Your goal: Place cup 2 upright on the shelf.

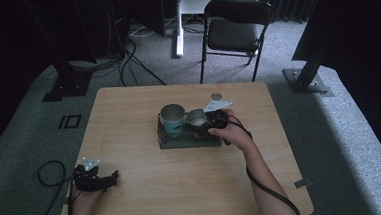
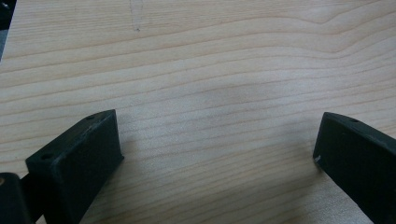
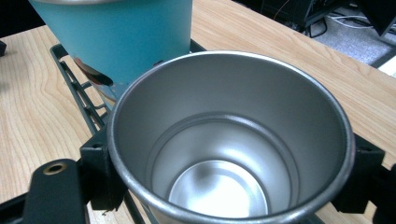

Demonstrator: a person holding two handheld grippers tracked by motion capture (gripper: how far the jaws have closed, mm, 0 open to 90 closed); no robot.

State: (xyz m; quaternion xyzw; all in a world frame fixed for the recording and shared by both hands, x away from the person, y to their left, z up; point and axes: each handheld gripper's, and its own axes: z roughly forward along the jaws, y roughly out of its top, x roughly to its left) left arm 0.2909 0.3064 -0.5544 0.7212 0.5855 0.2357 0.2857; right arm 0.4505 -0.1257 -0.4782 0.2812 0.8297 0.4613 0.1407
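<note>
- Left gripper (image 1: 97, 180) resting low near the front-left corner of the surface (image 1: 133, 191), well apart from the rack; fingers (image 2: 77, 158) spread wide with only bare wood grain between them, holding nothing; best kept parked there, out of the working hand's way.
- Teal cup (image 1: 173, 119) standing upright at the left end of the dark wire rack (image 1: 180, 140); just beside the steel cup, so any tilt to that side risks a knock; worth keeping the move straight and level.
- Steel cup (image 3: 229, 135) upright, mouth open, empty inside; in the high view placed over the middle of the rack (image 1: 197, 118), to the right of the teal one; whether seated on the wires or just above them, cannot tell.
- Right gripper (image 1: 214, 122) closed around the steel cup; one finger (image 3: 100, 175) pressed against the left wall under the rim, the other against the right wall, so the cup sits squarely between them, gripped near the top.
- Judged step: setting or lifting the steel cup at the rack; done well by holding it vertical, clearing the rack's rail, and easing pressure only once the base sits flat.
- Small round lid-like piece (image 1: 216, 96) lying on the surface beyond the rack, apart from the cups.
</note>
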